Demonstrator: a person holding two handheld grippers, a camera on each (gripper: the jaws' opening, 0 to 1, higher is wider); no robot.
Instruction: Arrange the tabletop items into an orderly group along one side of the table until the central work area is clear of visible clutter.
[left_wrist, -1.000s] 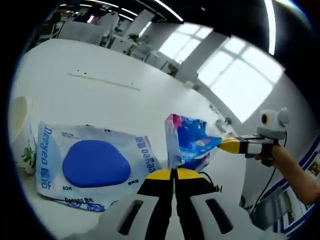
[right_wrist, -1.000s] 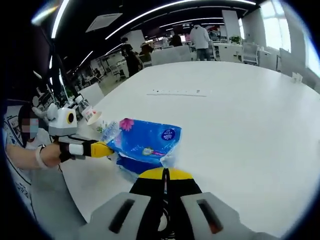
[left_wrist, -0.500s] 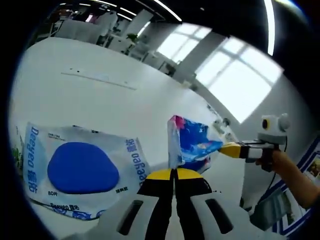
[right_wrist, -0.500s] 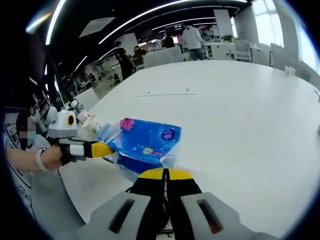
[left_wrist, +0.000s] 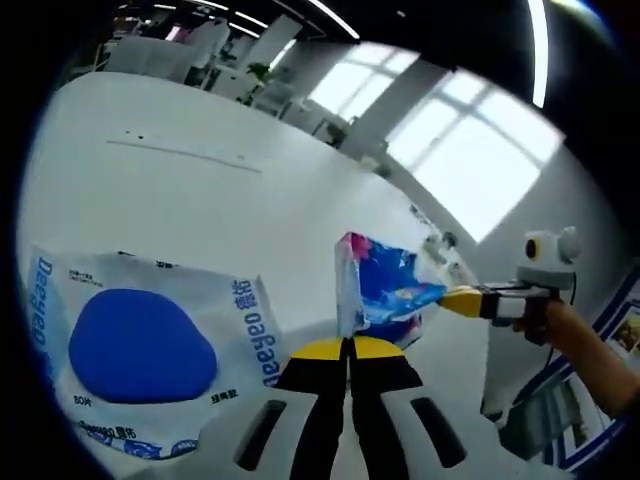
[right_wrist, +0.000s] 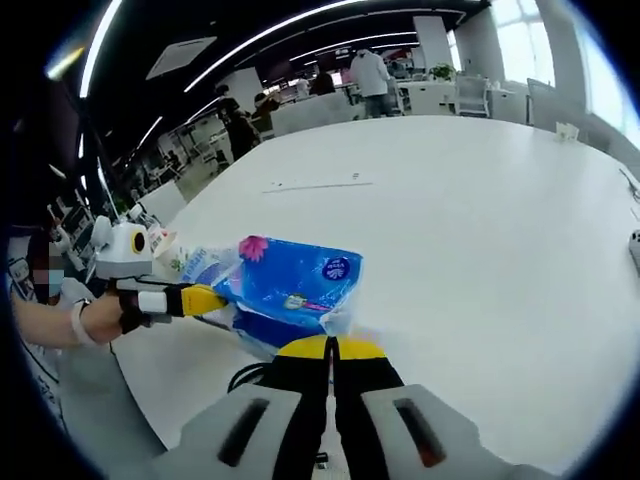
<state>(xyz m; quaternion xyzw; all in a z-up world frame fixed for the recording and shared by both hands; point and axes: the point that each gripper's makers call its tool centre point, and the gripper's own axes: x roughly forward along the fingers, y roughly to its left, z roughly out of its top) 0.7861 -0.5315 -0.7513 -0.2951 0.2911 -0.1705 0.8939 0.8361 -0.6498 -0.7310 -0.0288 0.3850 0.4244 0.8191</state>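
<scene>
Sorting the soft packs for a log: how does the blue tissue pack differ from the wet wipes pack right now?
The tissue pack is held up between both tools, left tool and right tool pinching its ends; the wipes pack lies flat on the table. The tissue pack is blue all over, with a pink flower; the wipes pack is white with a blue oval. Both are soft plastic-wrapped packs.

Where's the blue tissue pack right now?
The blue tissue pack is held off the white table, pinched at both ends by the left tool and right tool; the wet wipes pack lies beside it.
</scene>
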